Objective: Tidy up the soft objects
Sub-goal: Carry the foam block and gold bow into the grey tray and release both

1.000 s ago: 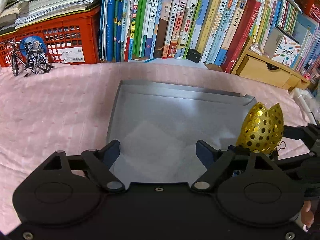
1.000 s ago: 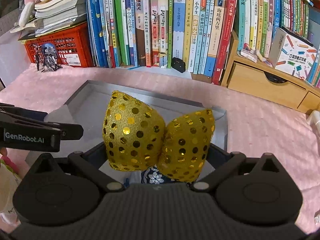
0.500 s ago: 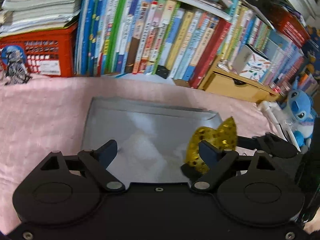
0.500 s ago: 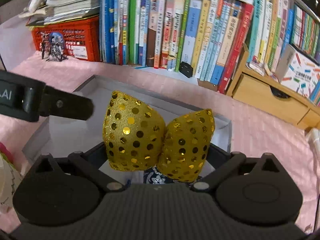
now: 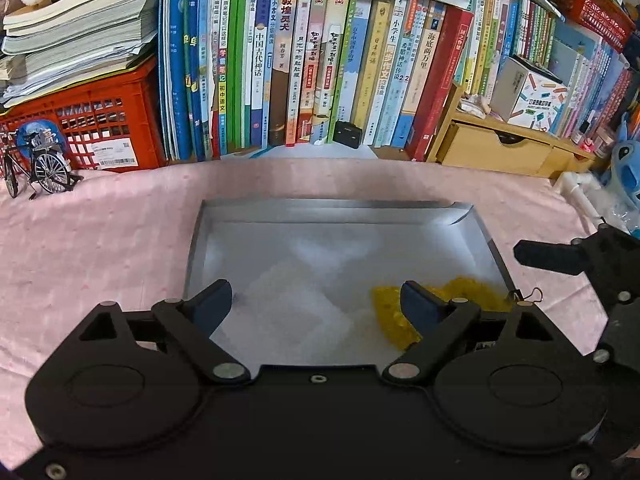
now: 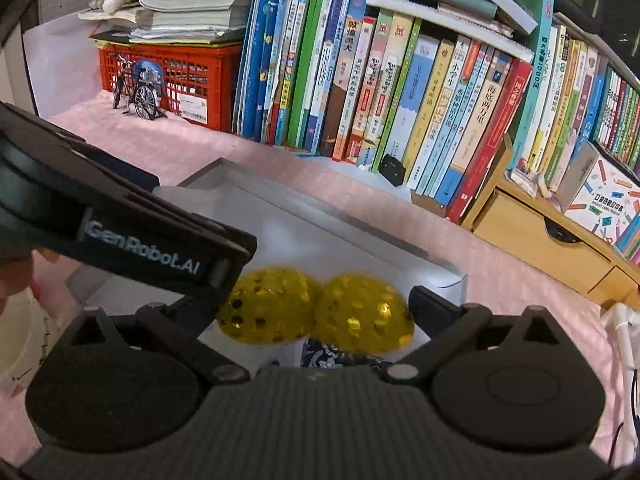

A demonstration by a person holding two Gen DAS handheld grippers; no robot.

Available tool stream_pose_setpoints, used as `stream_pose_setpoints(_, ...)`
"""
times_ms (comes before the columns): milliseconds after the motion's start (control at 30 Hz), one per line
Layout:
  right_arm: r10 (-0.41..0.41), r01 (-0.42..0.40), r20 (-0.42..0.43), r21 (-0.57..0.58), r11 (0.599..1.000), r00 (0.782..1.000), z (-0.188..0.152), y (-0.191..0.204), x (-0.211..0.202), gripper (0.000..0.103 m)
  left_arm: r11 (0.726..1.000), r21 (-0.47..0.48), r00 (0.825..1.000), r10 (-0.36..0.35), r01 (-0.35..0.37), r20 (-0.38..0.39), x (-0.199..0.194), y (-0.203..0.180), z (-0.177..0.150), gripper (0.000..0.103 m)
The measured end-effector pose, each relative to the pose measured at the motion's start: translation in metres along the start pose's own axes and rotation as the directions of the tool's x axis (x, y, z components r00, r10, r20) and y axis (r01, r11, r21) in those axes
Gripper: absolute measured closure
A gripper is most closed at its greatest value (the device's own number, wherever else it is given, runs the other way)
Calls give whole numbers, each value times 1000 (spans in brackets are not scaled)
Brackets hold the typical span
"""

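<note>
A gold sequined bow (image 6: 316,312) lies in the near right corner of the grey tray (image 5: 320,210), which rests on pink cloth. It also shows in the left wrist view (image 5: 464,292), partly hidden behind my left finger. My right gripper (image 6: 308,304) is open just above the bow and no longer holds it; a blue patterned piece (image 6: 324,356) shows under the bow. My left gripper (image 5: 316,300) is open and empty over the tray's near edge. The left gripper's body (image 6: 120,232) crosses the right wrist view.
A row of upright books (image 5: 320,72) lines the back. A red crate (image 5: 88,120) with stacked books and a toy bicycle (image 5: 36,168) stand at the back left. A wooden drawer unit (image 5: 500,152) and a blue plush toy (image 5: 628,168) are at the right.
The right gripper lowered the gold bow into the tray and opened, letting it go. The left gripper shifted a little over the tray and stayed open.
</note>
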State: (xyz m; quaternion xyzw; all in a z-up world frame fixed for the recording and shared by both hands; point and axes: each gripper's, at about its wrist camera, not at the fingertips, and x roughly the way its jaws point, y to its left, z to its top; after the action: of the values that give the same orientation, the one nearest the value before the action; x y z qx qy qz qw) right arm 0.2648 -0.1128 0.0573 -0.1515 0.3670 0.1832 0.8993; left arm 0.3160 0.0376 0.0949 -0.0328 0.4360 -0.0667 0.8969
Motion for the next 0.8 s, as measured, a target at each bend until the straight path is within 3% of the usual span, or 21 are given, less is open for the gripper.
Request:
stream_pose_setpoints(367,-13,13,10,12,1000,1000,-3,-4,-10,0,996,-69,998,-55,56,6,-8,9,1,6)
stream_pose_setpoints(800,-20,19,31,39,999,999,-8,-9,-27,0,999,-23,999,-36,37,39,-35,3,-5,5)
